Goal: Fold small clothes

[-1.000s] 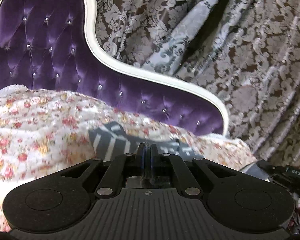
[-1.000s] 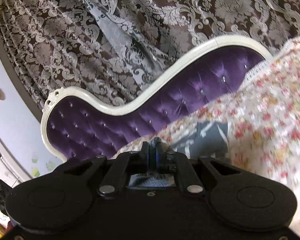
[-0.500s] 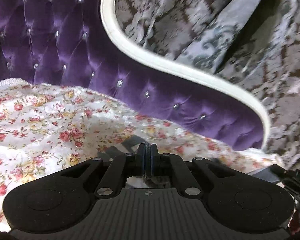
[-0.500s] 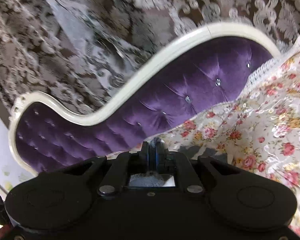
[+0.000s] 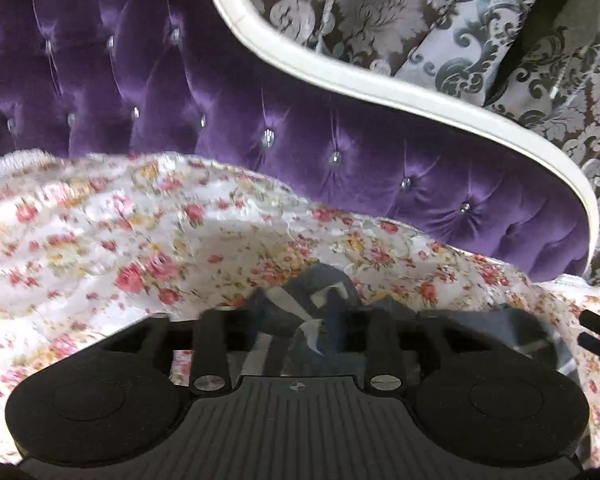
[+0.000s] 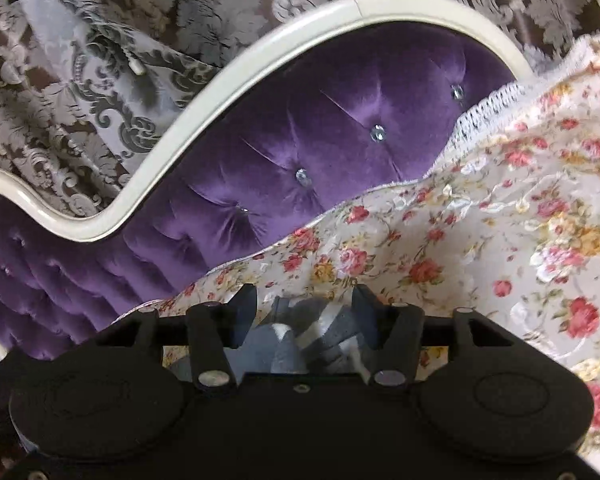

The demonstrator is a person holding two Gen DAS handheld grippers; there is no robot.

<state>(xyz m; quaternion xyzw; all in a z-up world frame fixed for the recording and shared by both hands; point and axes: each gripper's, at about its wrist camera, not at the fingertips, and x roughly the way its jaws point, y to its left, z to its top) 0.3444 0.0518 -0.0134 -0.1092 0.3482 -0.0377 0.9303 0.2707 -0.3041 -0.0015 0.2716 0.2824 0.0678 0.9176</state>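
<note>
Two large things fill your views: the purple tufted sofa back (image 5: 340, 148) with its cream frame, and the floral cover (image 5: 100, 248) spread over the seat, with patterned curtains (image 6: 80, 40) behind. On that cover, near you, lies the small grey garment with pale stripes (image 5: 320, 292), bunched at each end where your tongs sit.

Your left tongs (image 5: 296, 320) have just been opening; the jaws now stand partly spread with a fold of the garment between them, though blur hides whether the pads touch it. Your right tongs (image 6: 304, 312) have also just been opening and stand wider, their pads clear of the grey fabric (image 6: 300, 336) that lies loose in the gap.

What the next move turns on: the garment's long axis seems to run left to right between your two hands, each tong at one end, neither hand nearer. The right tongs' tips show at the left view's right edge.
</note>
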